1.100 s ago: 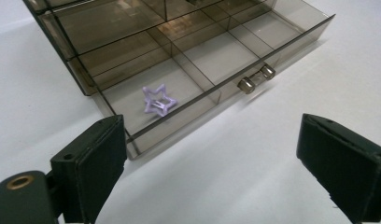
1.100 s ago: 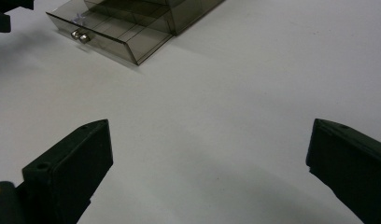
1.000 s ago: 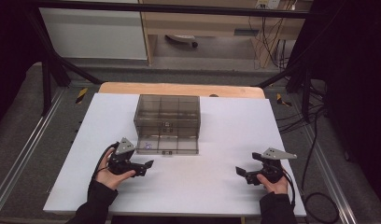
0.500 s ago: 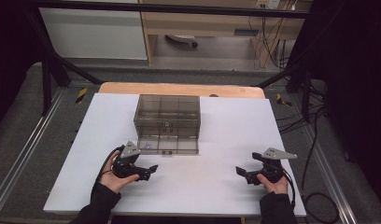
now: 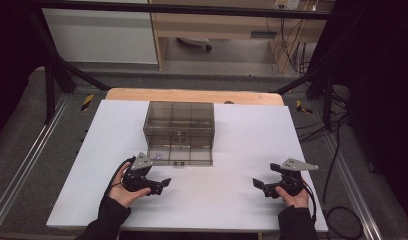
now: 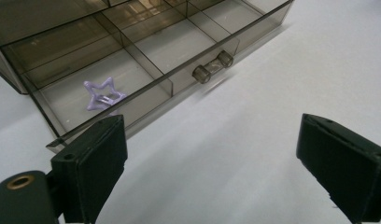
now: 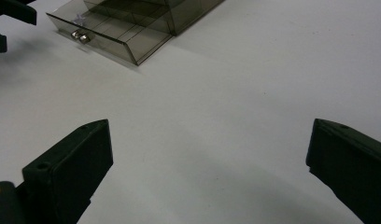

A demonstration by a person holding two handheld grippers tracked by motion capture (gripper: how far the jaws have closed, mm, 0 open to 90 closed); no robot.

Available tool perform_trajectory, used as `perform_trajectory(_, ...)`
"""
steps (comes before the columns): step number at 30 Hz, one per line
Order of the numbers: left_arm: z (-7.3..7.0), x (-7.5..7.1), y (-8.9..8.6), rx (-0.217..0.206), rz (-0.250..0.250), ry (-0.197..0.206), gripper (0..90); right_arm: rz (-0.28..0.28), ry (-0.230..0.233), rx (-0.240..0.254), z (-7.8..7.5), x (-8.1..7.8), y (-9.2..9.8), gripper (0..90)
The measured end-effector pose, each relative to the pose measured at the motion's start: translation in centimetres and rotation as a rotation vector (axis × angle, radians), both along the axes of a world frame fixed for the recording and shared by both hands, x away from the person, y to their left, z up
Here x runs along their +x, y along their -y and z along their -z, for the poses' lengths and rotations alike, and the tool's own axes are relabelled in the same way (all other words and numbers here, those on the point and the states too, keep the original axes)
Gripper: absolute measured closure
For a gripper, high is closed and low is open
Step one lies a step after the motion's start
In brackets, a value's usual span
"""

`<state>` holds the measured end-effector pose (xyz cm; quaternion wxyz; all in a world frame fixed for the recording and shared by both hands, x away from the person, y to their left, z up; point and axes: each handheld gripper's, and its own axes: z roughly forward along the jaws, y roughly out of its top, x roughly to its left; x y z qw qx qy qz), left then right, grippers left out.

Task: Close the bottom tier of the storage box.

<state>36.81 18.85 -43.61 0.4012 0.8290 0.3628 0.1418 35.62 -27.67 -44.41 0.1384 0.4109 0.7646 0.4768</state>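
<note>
High view: left claw farther right.

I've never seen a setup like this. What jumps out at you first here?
A smoky see-through drawer box stands mid-table on the white tabletop, its bottom drawer pulled out. In that drawer's end compartment lies a small purple star-shaped clip. A person's hands hold two black grippers near the table's front, the left gripper and the right gripper, both open and empty.
</note>
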Motion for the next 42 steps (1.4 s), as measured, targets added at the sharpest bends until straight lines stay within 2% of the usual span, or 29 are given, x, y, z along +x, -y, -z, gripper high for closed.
perform_trajectory(10,0.19,0.23,0.18,-0.009,0.007,-0.013,11.5,-0.001,-0.006,-0.007,0.08,-0.01,-0.06,1.3)
perform_trajectory(26,0.56,0.60,0.35,-0.024,0.025,-0.036,24.3,-0.005,-0.004,-0.010,0.12,0.01,-0.06,1.3)
perform_trajectory(35,0.63,0.76,0.25,-0.041,0.033,-0.046,37.8,-0.003,-0.005,-0.009,0.10,0.01,-0.07,1.3)
perform_trajectory(42,0.74,0.77,0.35,-0.037,0.042,-0.046,46.9,0.000,-0.006,-0.006,0.08,-0.01,-0.06,1.3)
